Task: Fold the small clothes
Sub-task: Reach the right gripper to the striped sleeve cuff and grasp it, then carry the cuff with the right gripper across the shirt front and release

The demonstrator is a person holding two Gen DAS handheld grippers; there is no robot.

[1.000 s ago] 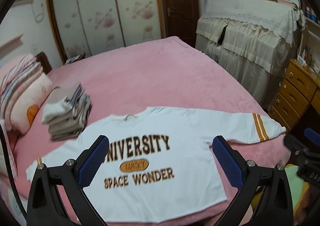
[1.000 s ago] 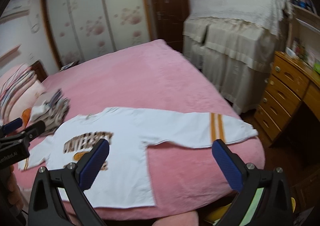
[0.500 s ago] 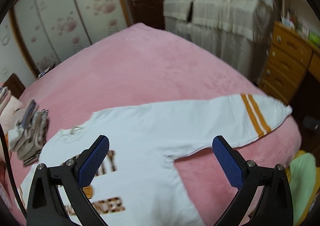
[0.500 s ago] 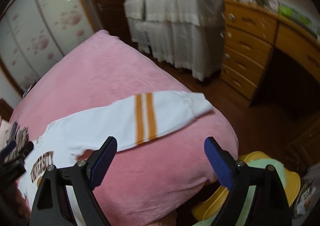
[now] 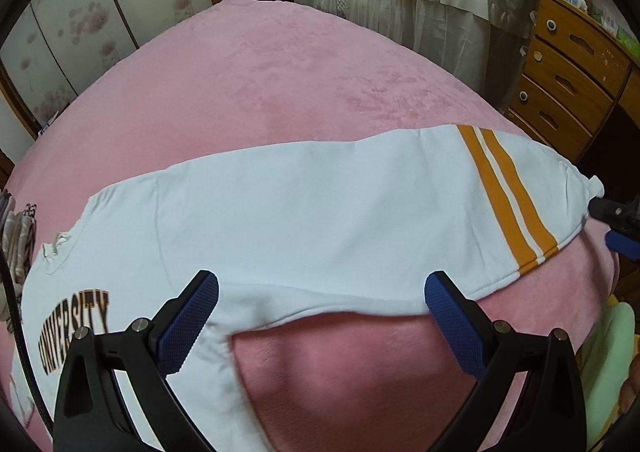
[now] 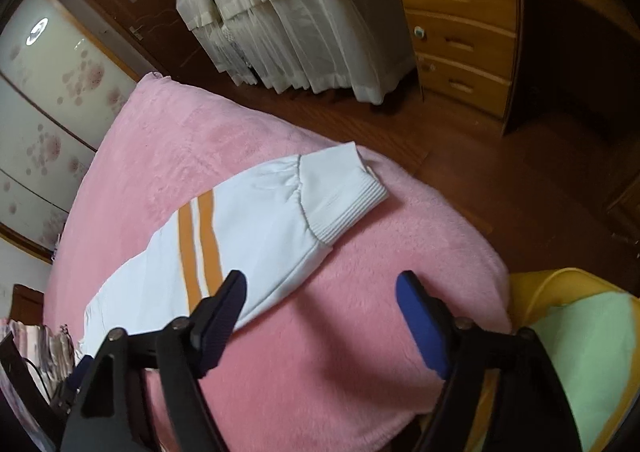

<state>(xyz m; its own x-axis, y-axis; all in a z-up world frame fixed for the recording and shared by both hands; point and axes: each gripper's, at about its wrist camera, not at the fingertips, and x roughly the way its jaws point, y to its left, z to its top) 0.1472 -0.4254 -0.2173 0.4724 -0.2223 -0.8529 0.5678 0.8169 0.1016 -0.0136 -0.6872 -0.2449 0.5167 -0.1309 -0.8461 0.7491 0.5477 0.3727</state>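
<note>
Both grippers tilt steeply down over the sweatshirt [image 5: 320, 220]: left gripper [image 5: 322, 302] wide and empty, right gripper [image 6: 320, 298] closing, nothing gripped.

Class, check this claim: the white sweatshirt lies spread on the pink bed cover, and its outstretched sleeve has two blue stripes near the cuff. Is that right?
Not quite. The stripes are orange, not blue, as the right wrist view shows clearly. The rest stands: the white sweatshirt lies spread on the pink bed cover, and its outstretched sleeve has two stripes near the cuff.
</note>
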